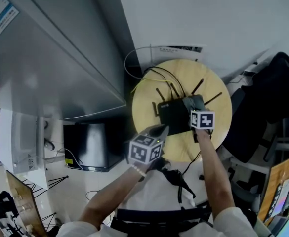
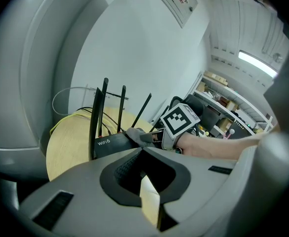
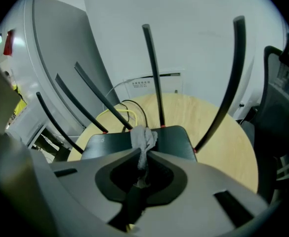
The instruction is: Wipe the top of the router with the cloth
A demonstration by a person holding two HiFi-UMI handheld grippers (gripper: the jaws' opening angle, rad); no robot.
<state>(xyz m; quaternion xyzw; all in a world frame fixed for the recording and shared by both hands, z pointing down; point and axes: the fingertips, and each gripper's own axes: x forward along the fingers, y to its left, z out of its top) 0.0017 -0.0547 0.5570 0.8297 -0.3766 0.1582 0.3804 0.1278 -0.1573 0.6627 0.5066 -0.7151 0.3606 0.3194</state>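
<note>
Two grippers are at the router (image 1: 173, 115) right now, and only one is working. The right gripper (image 3: 143, 153) has its jaws pinched tight on a bunched grey cloth (image 3: 143, 136), and the free wad of that cloth sits on the router's black top, near its middle and just in front of the antennas (image 3: 154, 73). The left gripper (image 2: 142, 148) has its jaws closed together with nothing between them, parked off the router's near-left edge, apparently not touching it. As I read it, the wipe is under way, and doing it well means pressing the wad flat and dragging it side to side over the lid with light, even pressure. Strokes should stop short of the antenna bases behind the router's top, since a snag there could shove the light box across the round table (image 1: 218, 135). The idle gripper could brace the router's near edge if it starts to slide. Pose-wise, the right forearm reaches straight ahead to the router's near-right side, gripper tilted down onto the lid; the left forearm angles in from the router's near-left.
</note>
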